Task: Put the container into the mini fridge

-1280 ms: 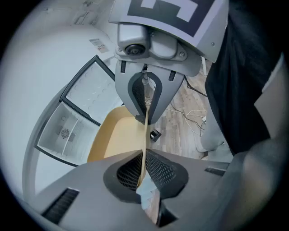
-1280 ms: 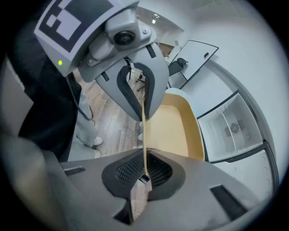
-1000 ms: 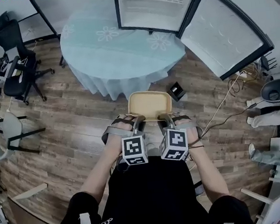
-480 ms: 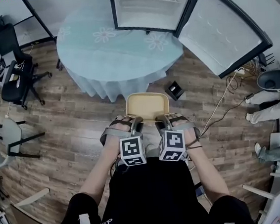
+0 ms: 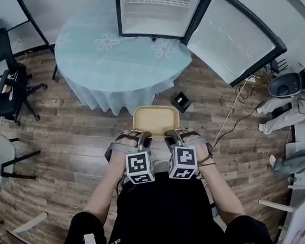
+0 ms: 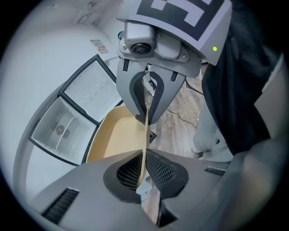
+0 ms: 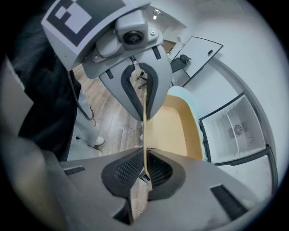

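Since approx. 1 s ago, table and fridge sit further left in head view; grip config is unchanged. Left gripper (image 5: 142, 138) and right gripper (image 5: 171, 135) are both clamped on the near rim of the tan container (image 5: 156, 118), w/ the thin rim pinched between the pads in each gripper view. Container hangs roughly level over the wood floor (image 5: 78, 137), short of the round table (image 5: 120, 68), not touching it. Mini fridge (image 5: 157, 10) is at the table's far side, door (image 5: 230, 40) swung open to the right.

Procedure (judgement): carry phase, approx. mid-task. Keep both clamps closed and grippers level and parallel, so the rim doesn't twist. Align w/ the fridge opening and stay clear of the door.
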Motion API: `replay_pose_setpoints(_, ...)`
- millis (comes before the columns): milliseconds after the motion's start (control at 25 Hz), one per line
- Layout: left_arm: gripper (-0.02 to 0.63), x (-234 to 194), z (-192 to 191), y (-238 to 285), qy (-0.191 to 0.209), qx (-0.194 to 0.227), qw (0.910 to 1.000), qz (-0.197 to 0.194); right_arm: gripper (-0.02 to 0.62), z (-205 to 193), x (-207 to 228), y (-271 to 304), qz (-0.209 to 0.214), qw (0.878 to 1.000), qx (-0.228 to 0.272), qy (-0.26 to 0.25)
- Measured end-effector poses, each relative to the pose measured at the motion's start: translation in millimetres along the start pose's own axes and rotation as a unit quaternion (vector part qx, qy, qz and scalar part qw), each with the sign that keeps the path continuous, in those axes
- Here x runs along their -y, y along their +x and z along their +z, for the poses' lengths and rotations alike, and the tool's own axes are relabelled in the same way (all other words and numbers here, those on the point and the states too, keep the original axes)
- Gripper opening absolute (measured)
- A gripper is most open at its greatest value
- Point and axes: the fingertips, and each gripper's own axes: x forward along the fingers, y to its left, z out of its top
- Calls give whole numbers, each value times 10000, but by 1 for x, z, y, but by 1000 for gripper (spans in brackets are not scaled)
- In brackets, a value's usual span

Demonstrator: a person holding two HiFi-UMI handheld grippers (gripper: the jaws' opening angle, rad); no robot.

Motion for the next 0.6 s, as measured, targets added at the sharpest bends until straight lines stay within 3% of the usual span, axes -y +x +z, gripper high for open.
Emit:
replay_pose_setpoints(280,35,9,-18,-7,-153,-59,9999,-22,21,18,-10,8,88,9998,131,-79)
replay_pose_setpoints(600,35,-19,-32,-3,-61,-130,9999,79,21,30,15,19,-35,9996,265,-54)
